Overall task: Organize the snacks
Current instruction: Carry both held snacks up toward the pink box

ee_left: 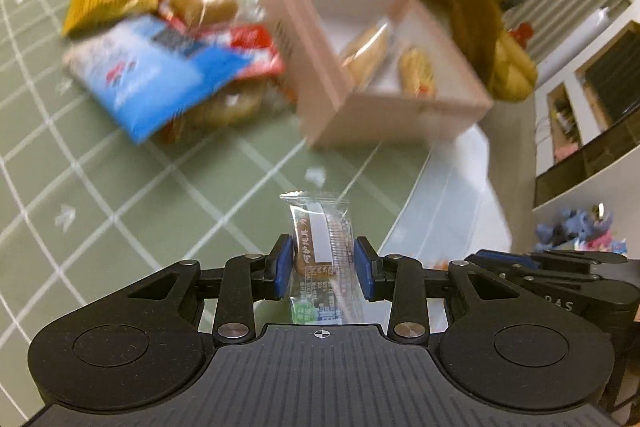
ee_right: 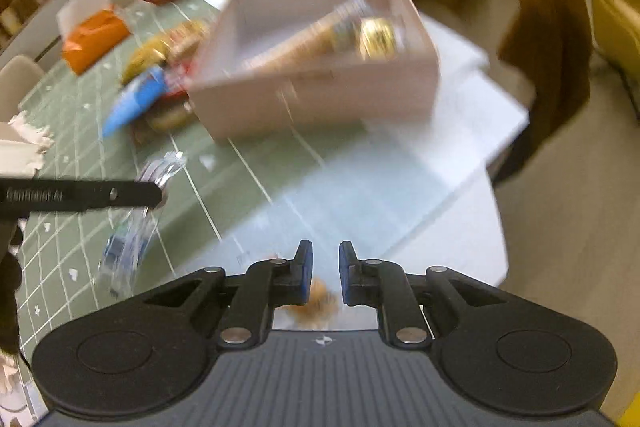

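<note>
Green checked tablecloth (ee_left: 100, 187) covers the table, and we see a pale pink open cardboard box (ee_left: 332, 83) at 1 o'clock on it, with two wrapped snacks (ee_left: 366, 51) inside. At 11 o'clock a blurred heap of snack packets (ee_left: 160, 67) lies just beside the box. Our left gripper (ee_left: 323, 263) pinches a small clear-wrapped biscuit packet (ee_left: 320, 239) between its blue pads. Our right gripper (ee_right: 325, 267) has its jaws drawn together to a narrow gap, holding nothing.
</note>
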`<control>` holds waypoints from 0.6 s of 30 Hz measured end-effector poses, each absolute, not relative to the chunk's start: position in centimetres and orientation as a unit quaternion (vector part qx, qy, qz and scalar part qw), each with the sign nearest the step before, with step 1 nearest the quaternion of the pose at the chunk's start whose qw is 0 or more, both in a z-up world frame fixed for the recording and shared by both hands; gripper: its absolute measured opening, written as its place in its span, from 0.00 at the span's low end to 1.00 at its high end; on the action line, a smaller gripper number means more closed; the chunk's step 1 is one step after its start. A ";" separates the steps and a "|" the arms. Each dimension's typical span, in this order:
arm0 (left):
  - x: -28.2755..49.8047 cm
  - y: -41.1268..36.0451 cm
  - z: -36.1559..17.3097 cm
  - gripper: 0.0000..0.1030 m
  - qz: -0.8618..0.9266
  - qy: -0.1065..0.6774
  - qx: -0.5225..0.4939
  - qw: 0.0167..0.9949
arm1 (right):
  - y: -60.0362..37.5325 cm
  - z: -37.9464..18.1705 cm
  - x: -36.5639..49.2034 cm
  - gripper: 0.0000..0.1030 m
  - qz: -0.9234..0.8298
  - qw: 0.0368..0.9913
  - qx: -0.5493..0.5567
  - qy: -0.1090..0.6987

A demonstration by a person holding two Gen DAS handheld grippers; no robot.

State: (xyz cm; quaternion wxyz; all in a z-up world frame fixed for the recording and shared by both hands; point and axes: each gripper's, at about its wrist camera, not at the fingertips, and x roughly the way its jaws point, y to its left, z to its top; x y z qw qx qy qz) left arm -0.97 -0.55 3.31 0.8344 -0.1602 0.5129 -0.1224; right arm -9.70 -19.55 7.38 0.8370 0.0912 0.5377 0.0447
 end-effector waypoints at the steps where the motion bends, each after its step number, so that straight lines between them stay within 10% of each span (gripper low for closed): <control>1: -1.2 -0.6 3.0 0.37 -0.119 0.515 -0.156 0.835 | -19.5 7.0 -10.1 0.15 0.046 0.835 0.103 0.539; 7: -2.5 -0.5 2.2 0.37 -0.113 0.517 -0.144 0.836 | -16.9 6.5 -11.0 0.26 0.094 0.819 0.138 0.549; 11: -2.8 -0.6 2.5 0.37 -0.113 0.515 -0.143 0.838 | -15.9 7.4 -11.1 0.53 0.088 0.834 0.116 0.532; 18: -3.0 -0.5 2.4 0.37 -0.115 0.512 -0.142 0.839 | -14.5 7.0 -10.5 0.55 0.089 0.829 0.114 0.540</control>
